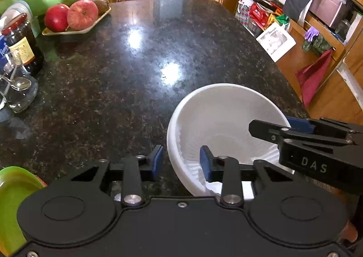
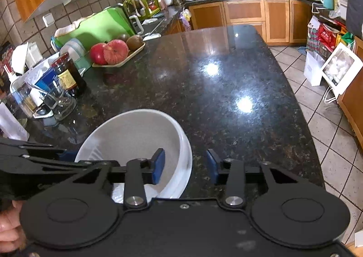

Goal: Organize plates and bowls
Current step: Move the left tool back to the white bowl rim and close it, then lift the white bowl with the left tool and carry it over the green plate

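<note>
A white ribbed bowl (image 1: 226,111) (image 2: 136,130) sits on the dark granite counter (image 1: 136,64), close in front of both grippers. My left gripper (image 1: 181,162) straddles the bowl's left rim, one blue pad outside and one inside, with gaps to the wall on both sides. My right gripper (image 2: 185,166) straddles the opposite rim the same way, its pads clear of the wall. Each gripper also shows in the other's view: the right gripper (image 1: 279,125) reaches over the bowl's right edge, and the left gripper (image 2: 65,157) sits at the bowl's left edge.
A tray of apples (image 1: 74,30) and a dark jar (image 1: 22,46) stand at the counter's left, with a glass jar holding a spoon (image 1: 18,93) nearer. A green plate (image 1: 11,189) lies at the lower left. The counter's right edge (image 2: 306,134) drops to tiled floor.
</note>
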Action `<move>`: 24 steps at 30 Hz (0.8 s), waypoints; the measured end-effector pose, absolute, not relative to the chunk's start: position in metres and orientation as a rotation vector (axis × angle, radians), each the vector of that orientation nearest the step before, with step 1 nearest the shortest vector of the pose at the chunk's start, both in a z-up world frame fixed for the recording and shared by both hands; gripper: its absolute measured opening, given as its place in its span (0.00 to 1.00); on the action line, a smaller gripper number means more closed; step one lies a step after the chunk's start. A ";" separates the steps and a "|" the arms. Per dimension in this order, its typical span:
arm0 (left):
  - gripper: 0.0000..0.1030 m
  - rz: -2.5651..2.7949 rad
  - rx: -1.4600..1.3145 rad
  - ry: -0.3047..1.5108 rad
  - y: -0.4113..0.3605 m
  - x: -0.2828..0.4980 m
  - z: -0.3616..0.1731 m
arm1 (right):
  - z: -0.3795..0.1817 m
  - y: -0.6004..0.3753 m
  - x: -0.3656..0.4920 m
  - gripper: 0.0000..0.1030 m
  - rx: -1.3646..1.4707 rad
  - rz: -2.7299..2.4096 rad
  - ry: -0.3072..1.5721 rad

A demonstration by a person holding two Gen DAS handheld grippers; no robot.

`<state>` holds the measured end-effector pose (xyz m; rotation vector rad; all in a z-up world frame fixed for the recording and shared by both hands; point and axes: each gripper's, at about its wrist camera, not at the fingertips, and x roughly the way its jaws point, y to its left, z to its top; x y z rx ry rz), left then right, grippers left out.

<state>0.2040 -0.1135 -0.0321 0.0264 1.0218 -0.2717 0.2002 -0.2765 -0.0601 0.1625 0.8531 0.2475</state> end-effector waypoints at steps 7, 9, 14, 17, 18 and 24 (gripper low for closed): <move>0.26 -0.262 0.016 1.045 -0.113 0.210 -0.034 | -0.064 -0.274 0.205 0.21 0.184 0.253 0.891; 0.24 -0.268 0.010 1.052 -0.113 0.212 -0.035 | -0.064 -0.274 0.204 0.21 0.184 0.250 0.891; 0.24 -0.261 0.000 1.060 -0.114 0.213 -0.034 | -0.063 -0.273 0.203 0.21 0.178 0.244 0.896; 0.24 -0.265 -0.002 1.071 -0.116 0.212 -0.034 | -0.062 -0.273 0.202 0.21 0.175 0.233 0.896; 0.24 -0.265 -0.001 1.073 -0.117 0.212 -0.034 | -0.062 -0.275 0.200 0.21 0.177 0.232 0.897; 0.23 -0.260 -0.007 1.079 -0.117 0.206 -0.031 | -0.059 -0.277 0.191 0.22 0.172 0.241 0.890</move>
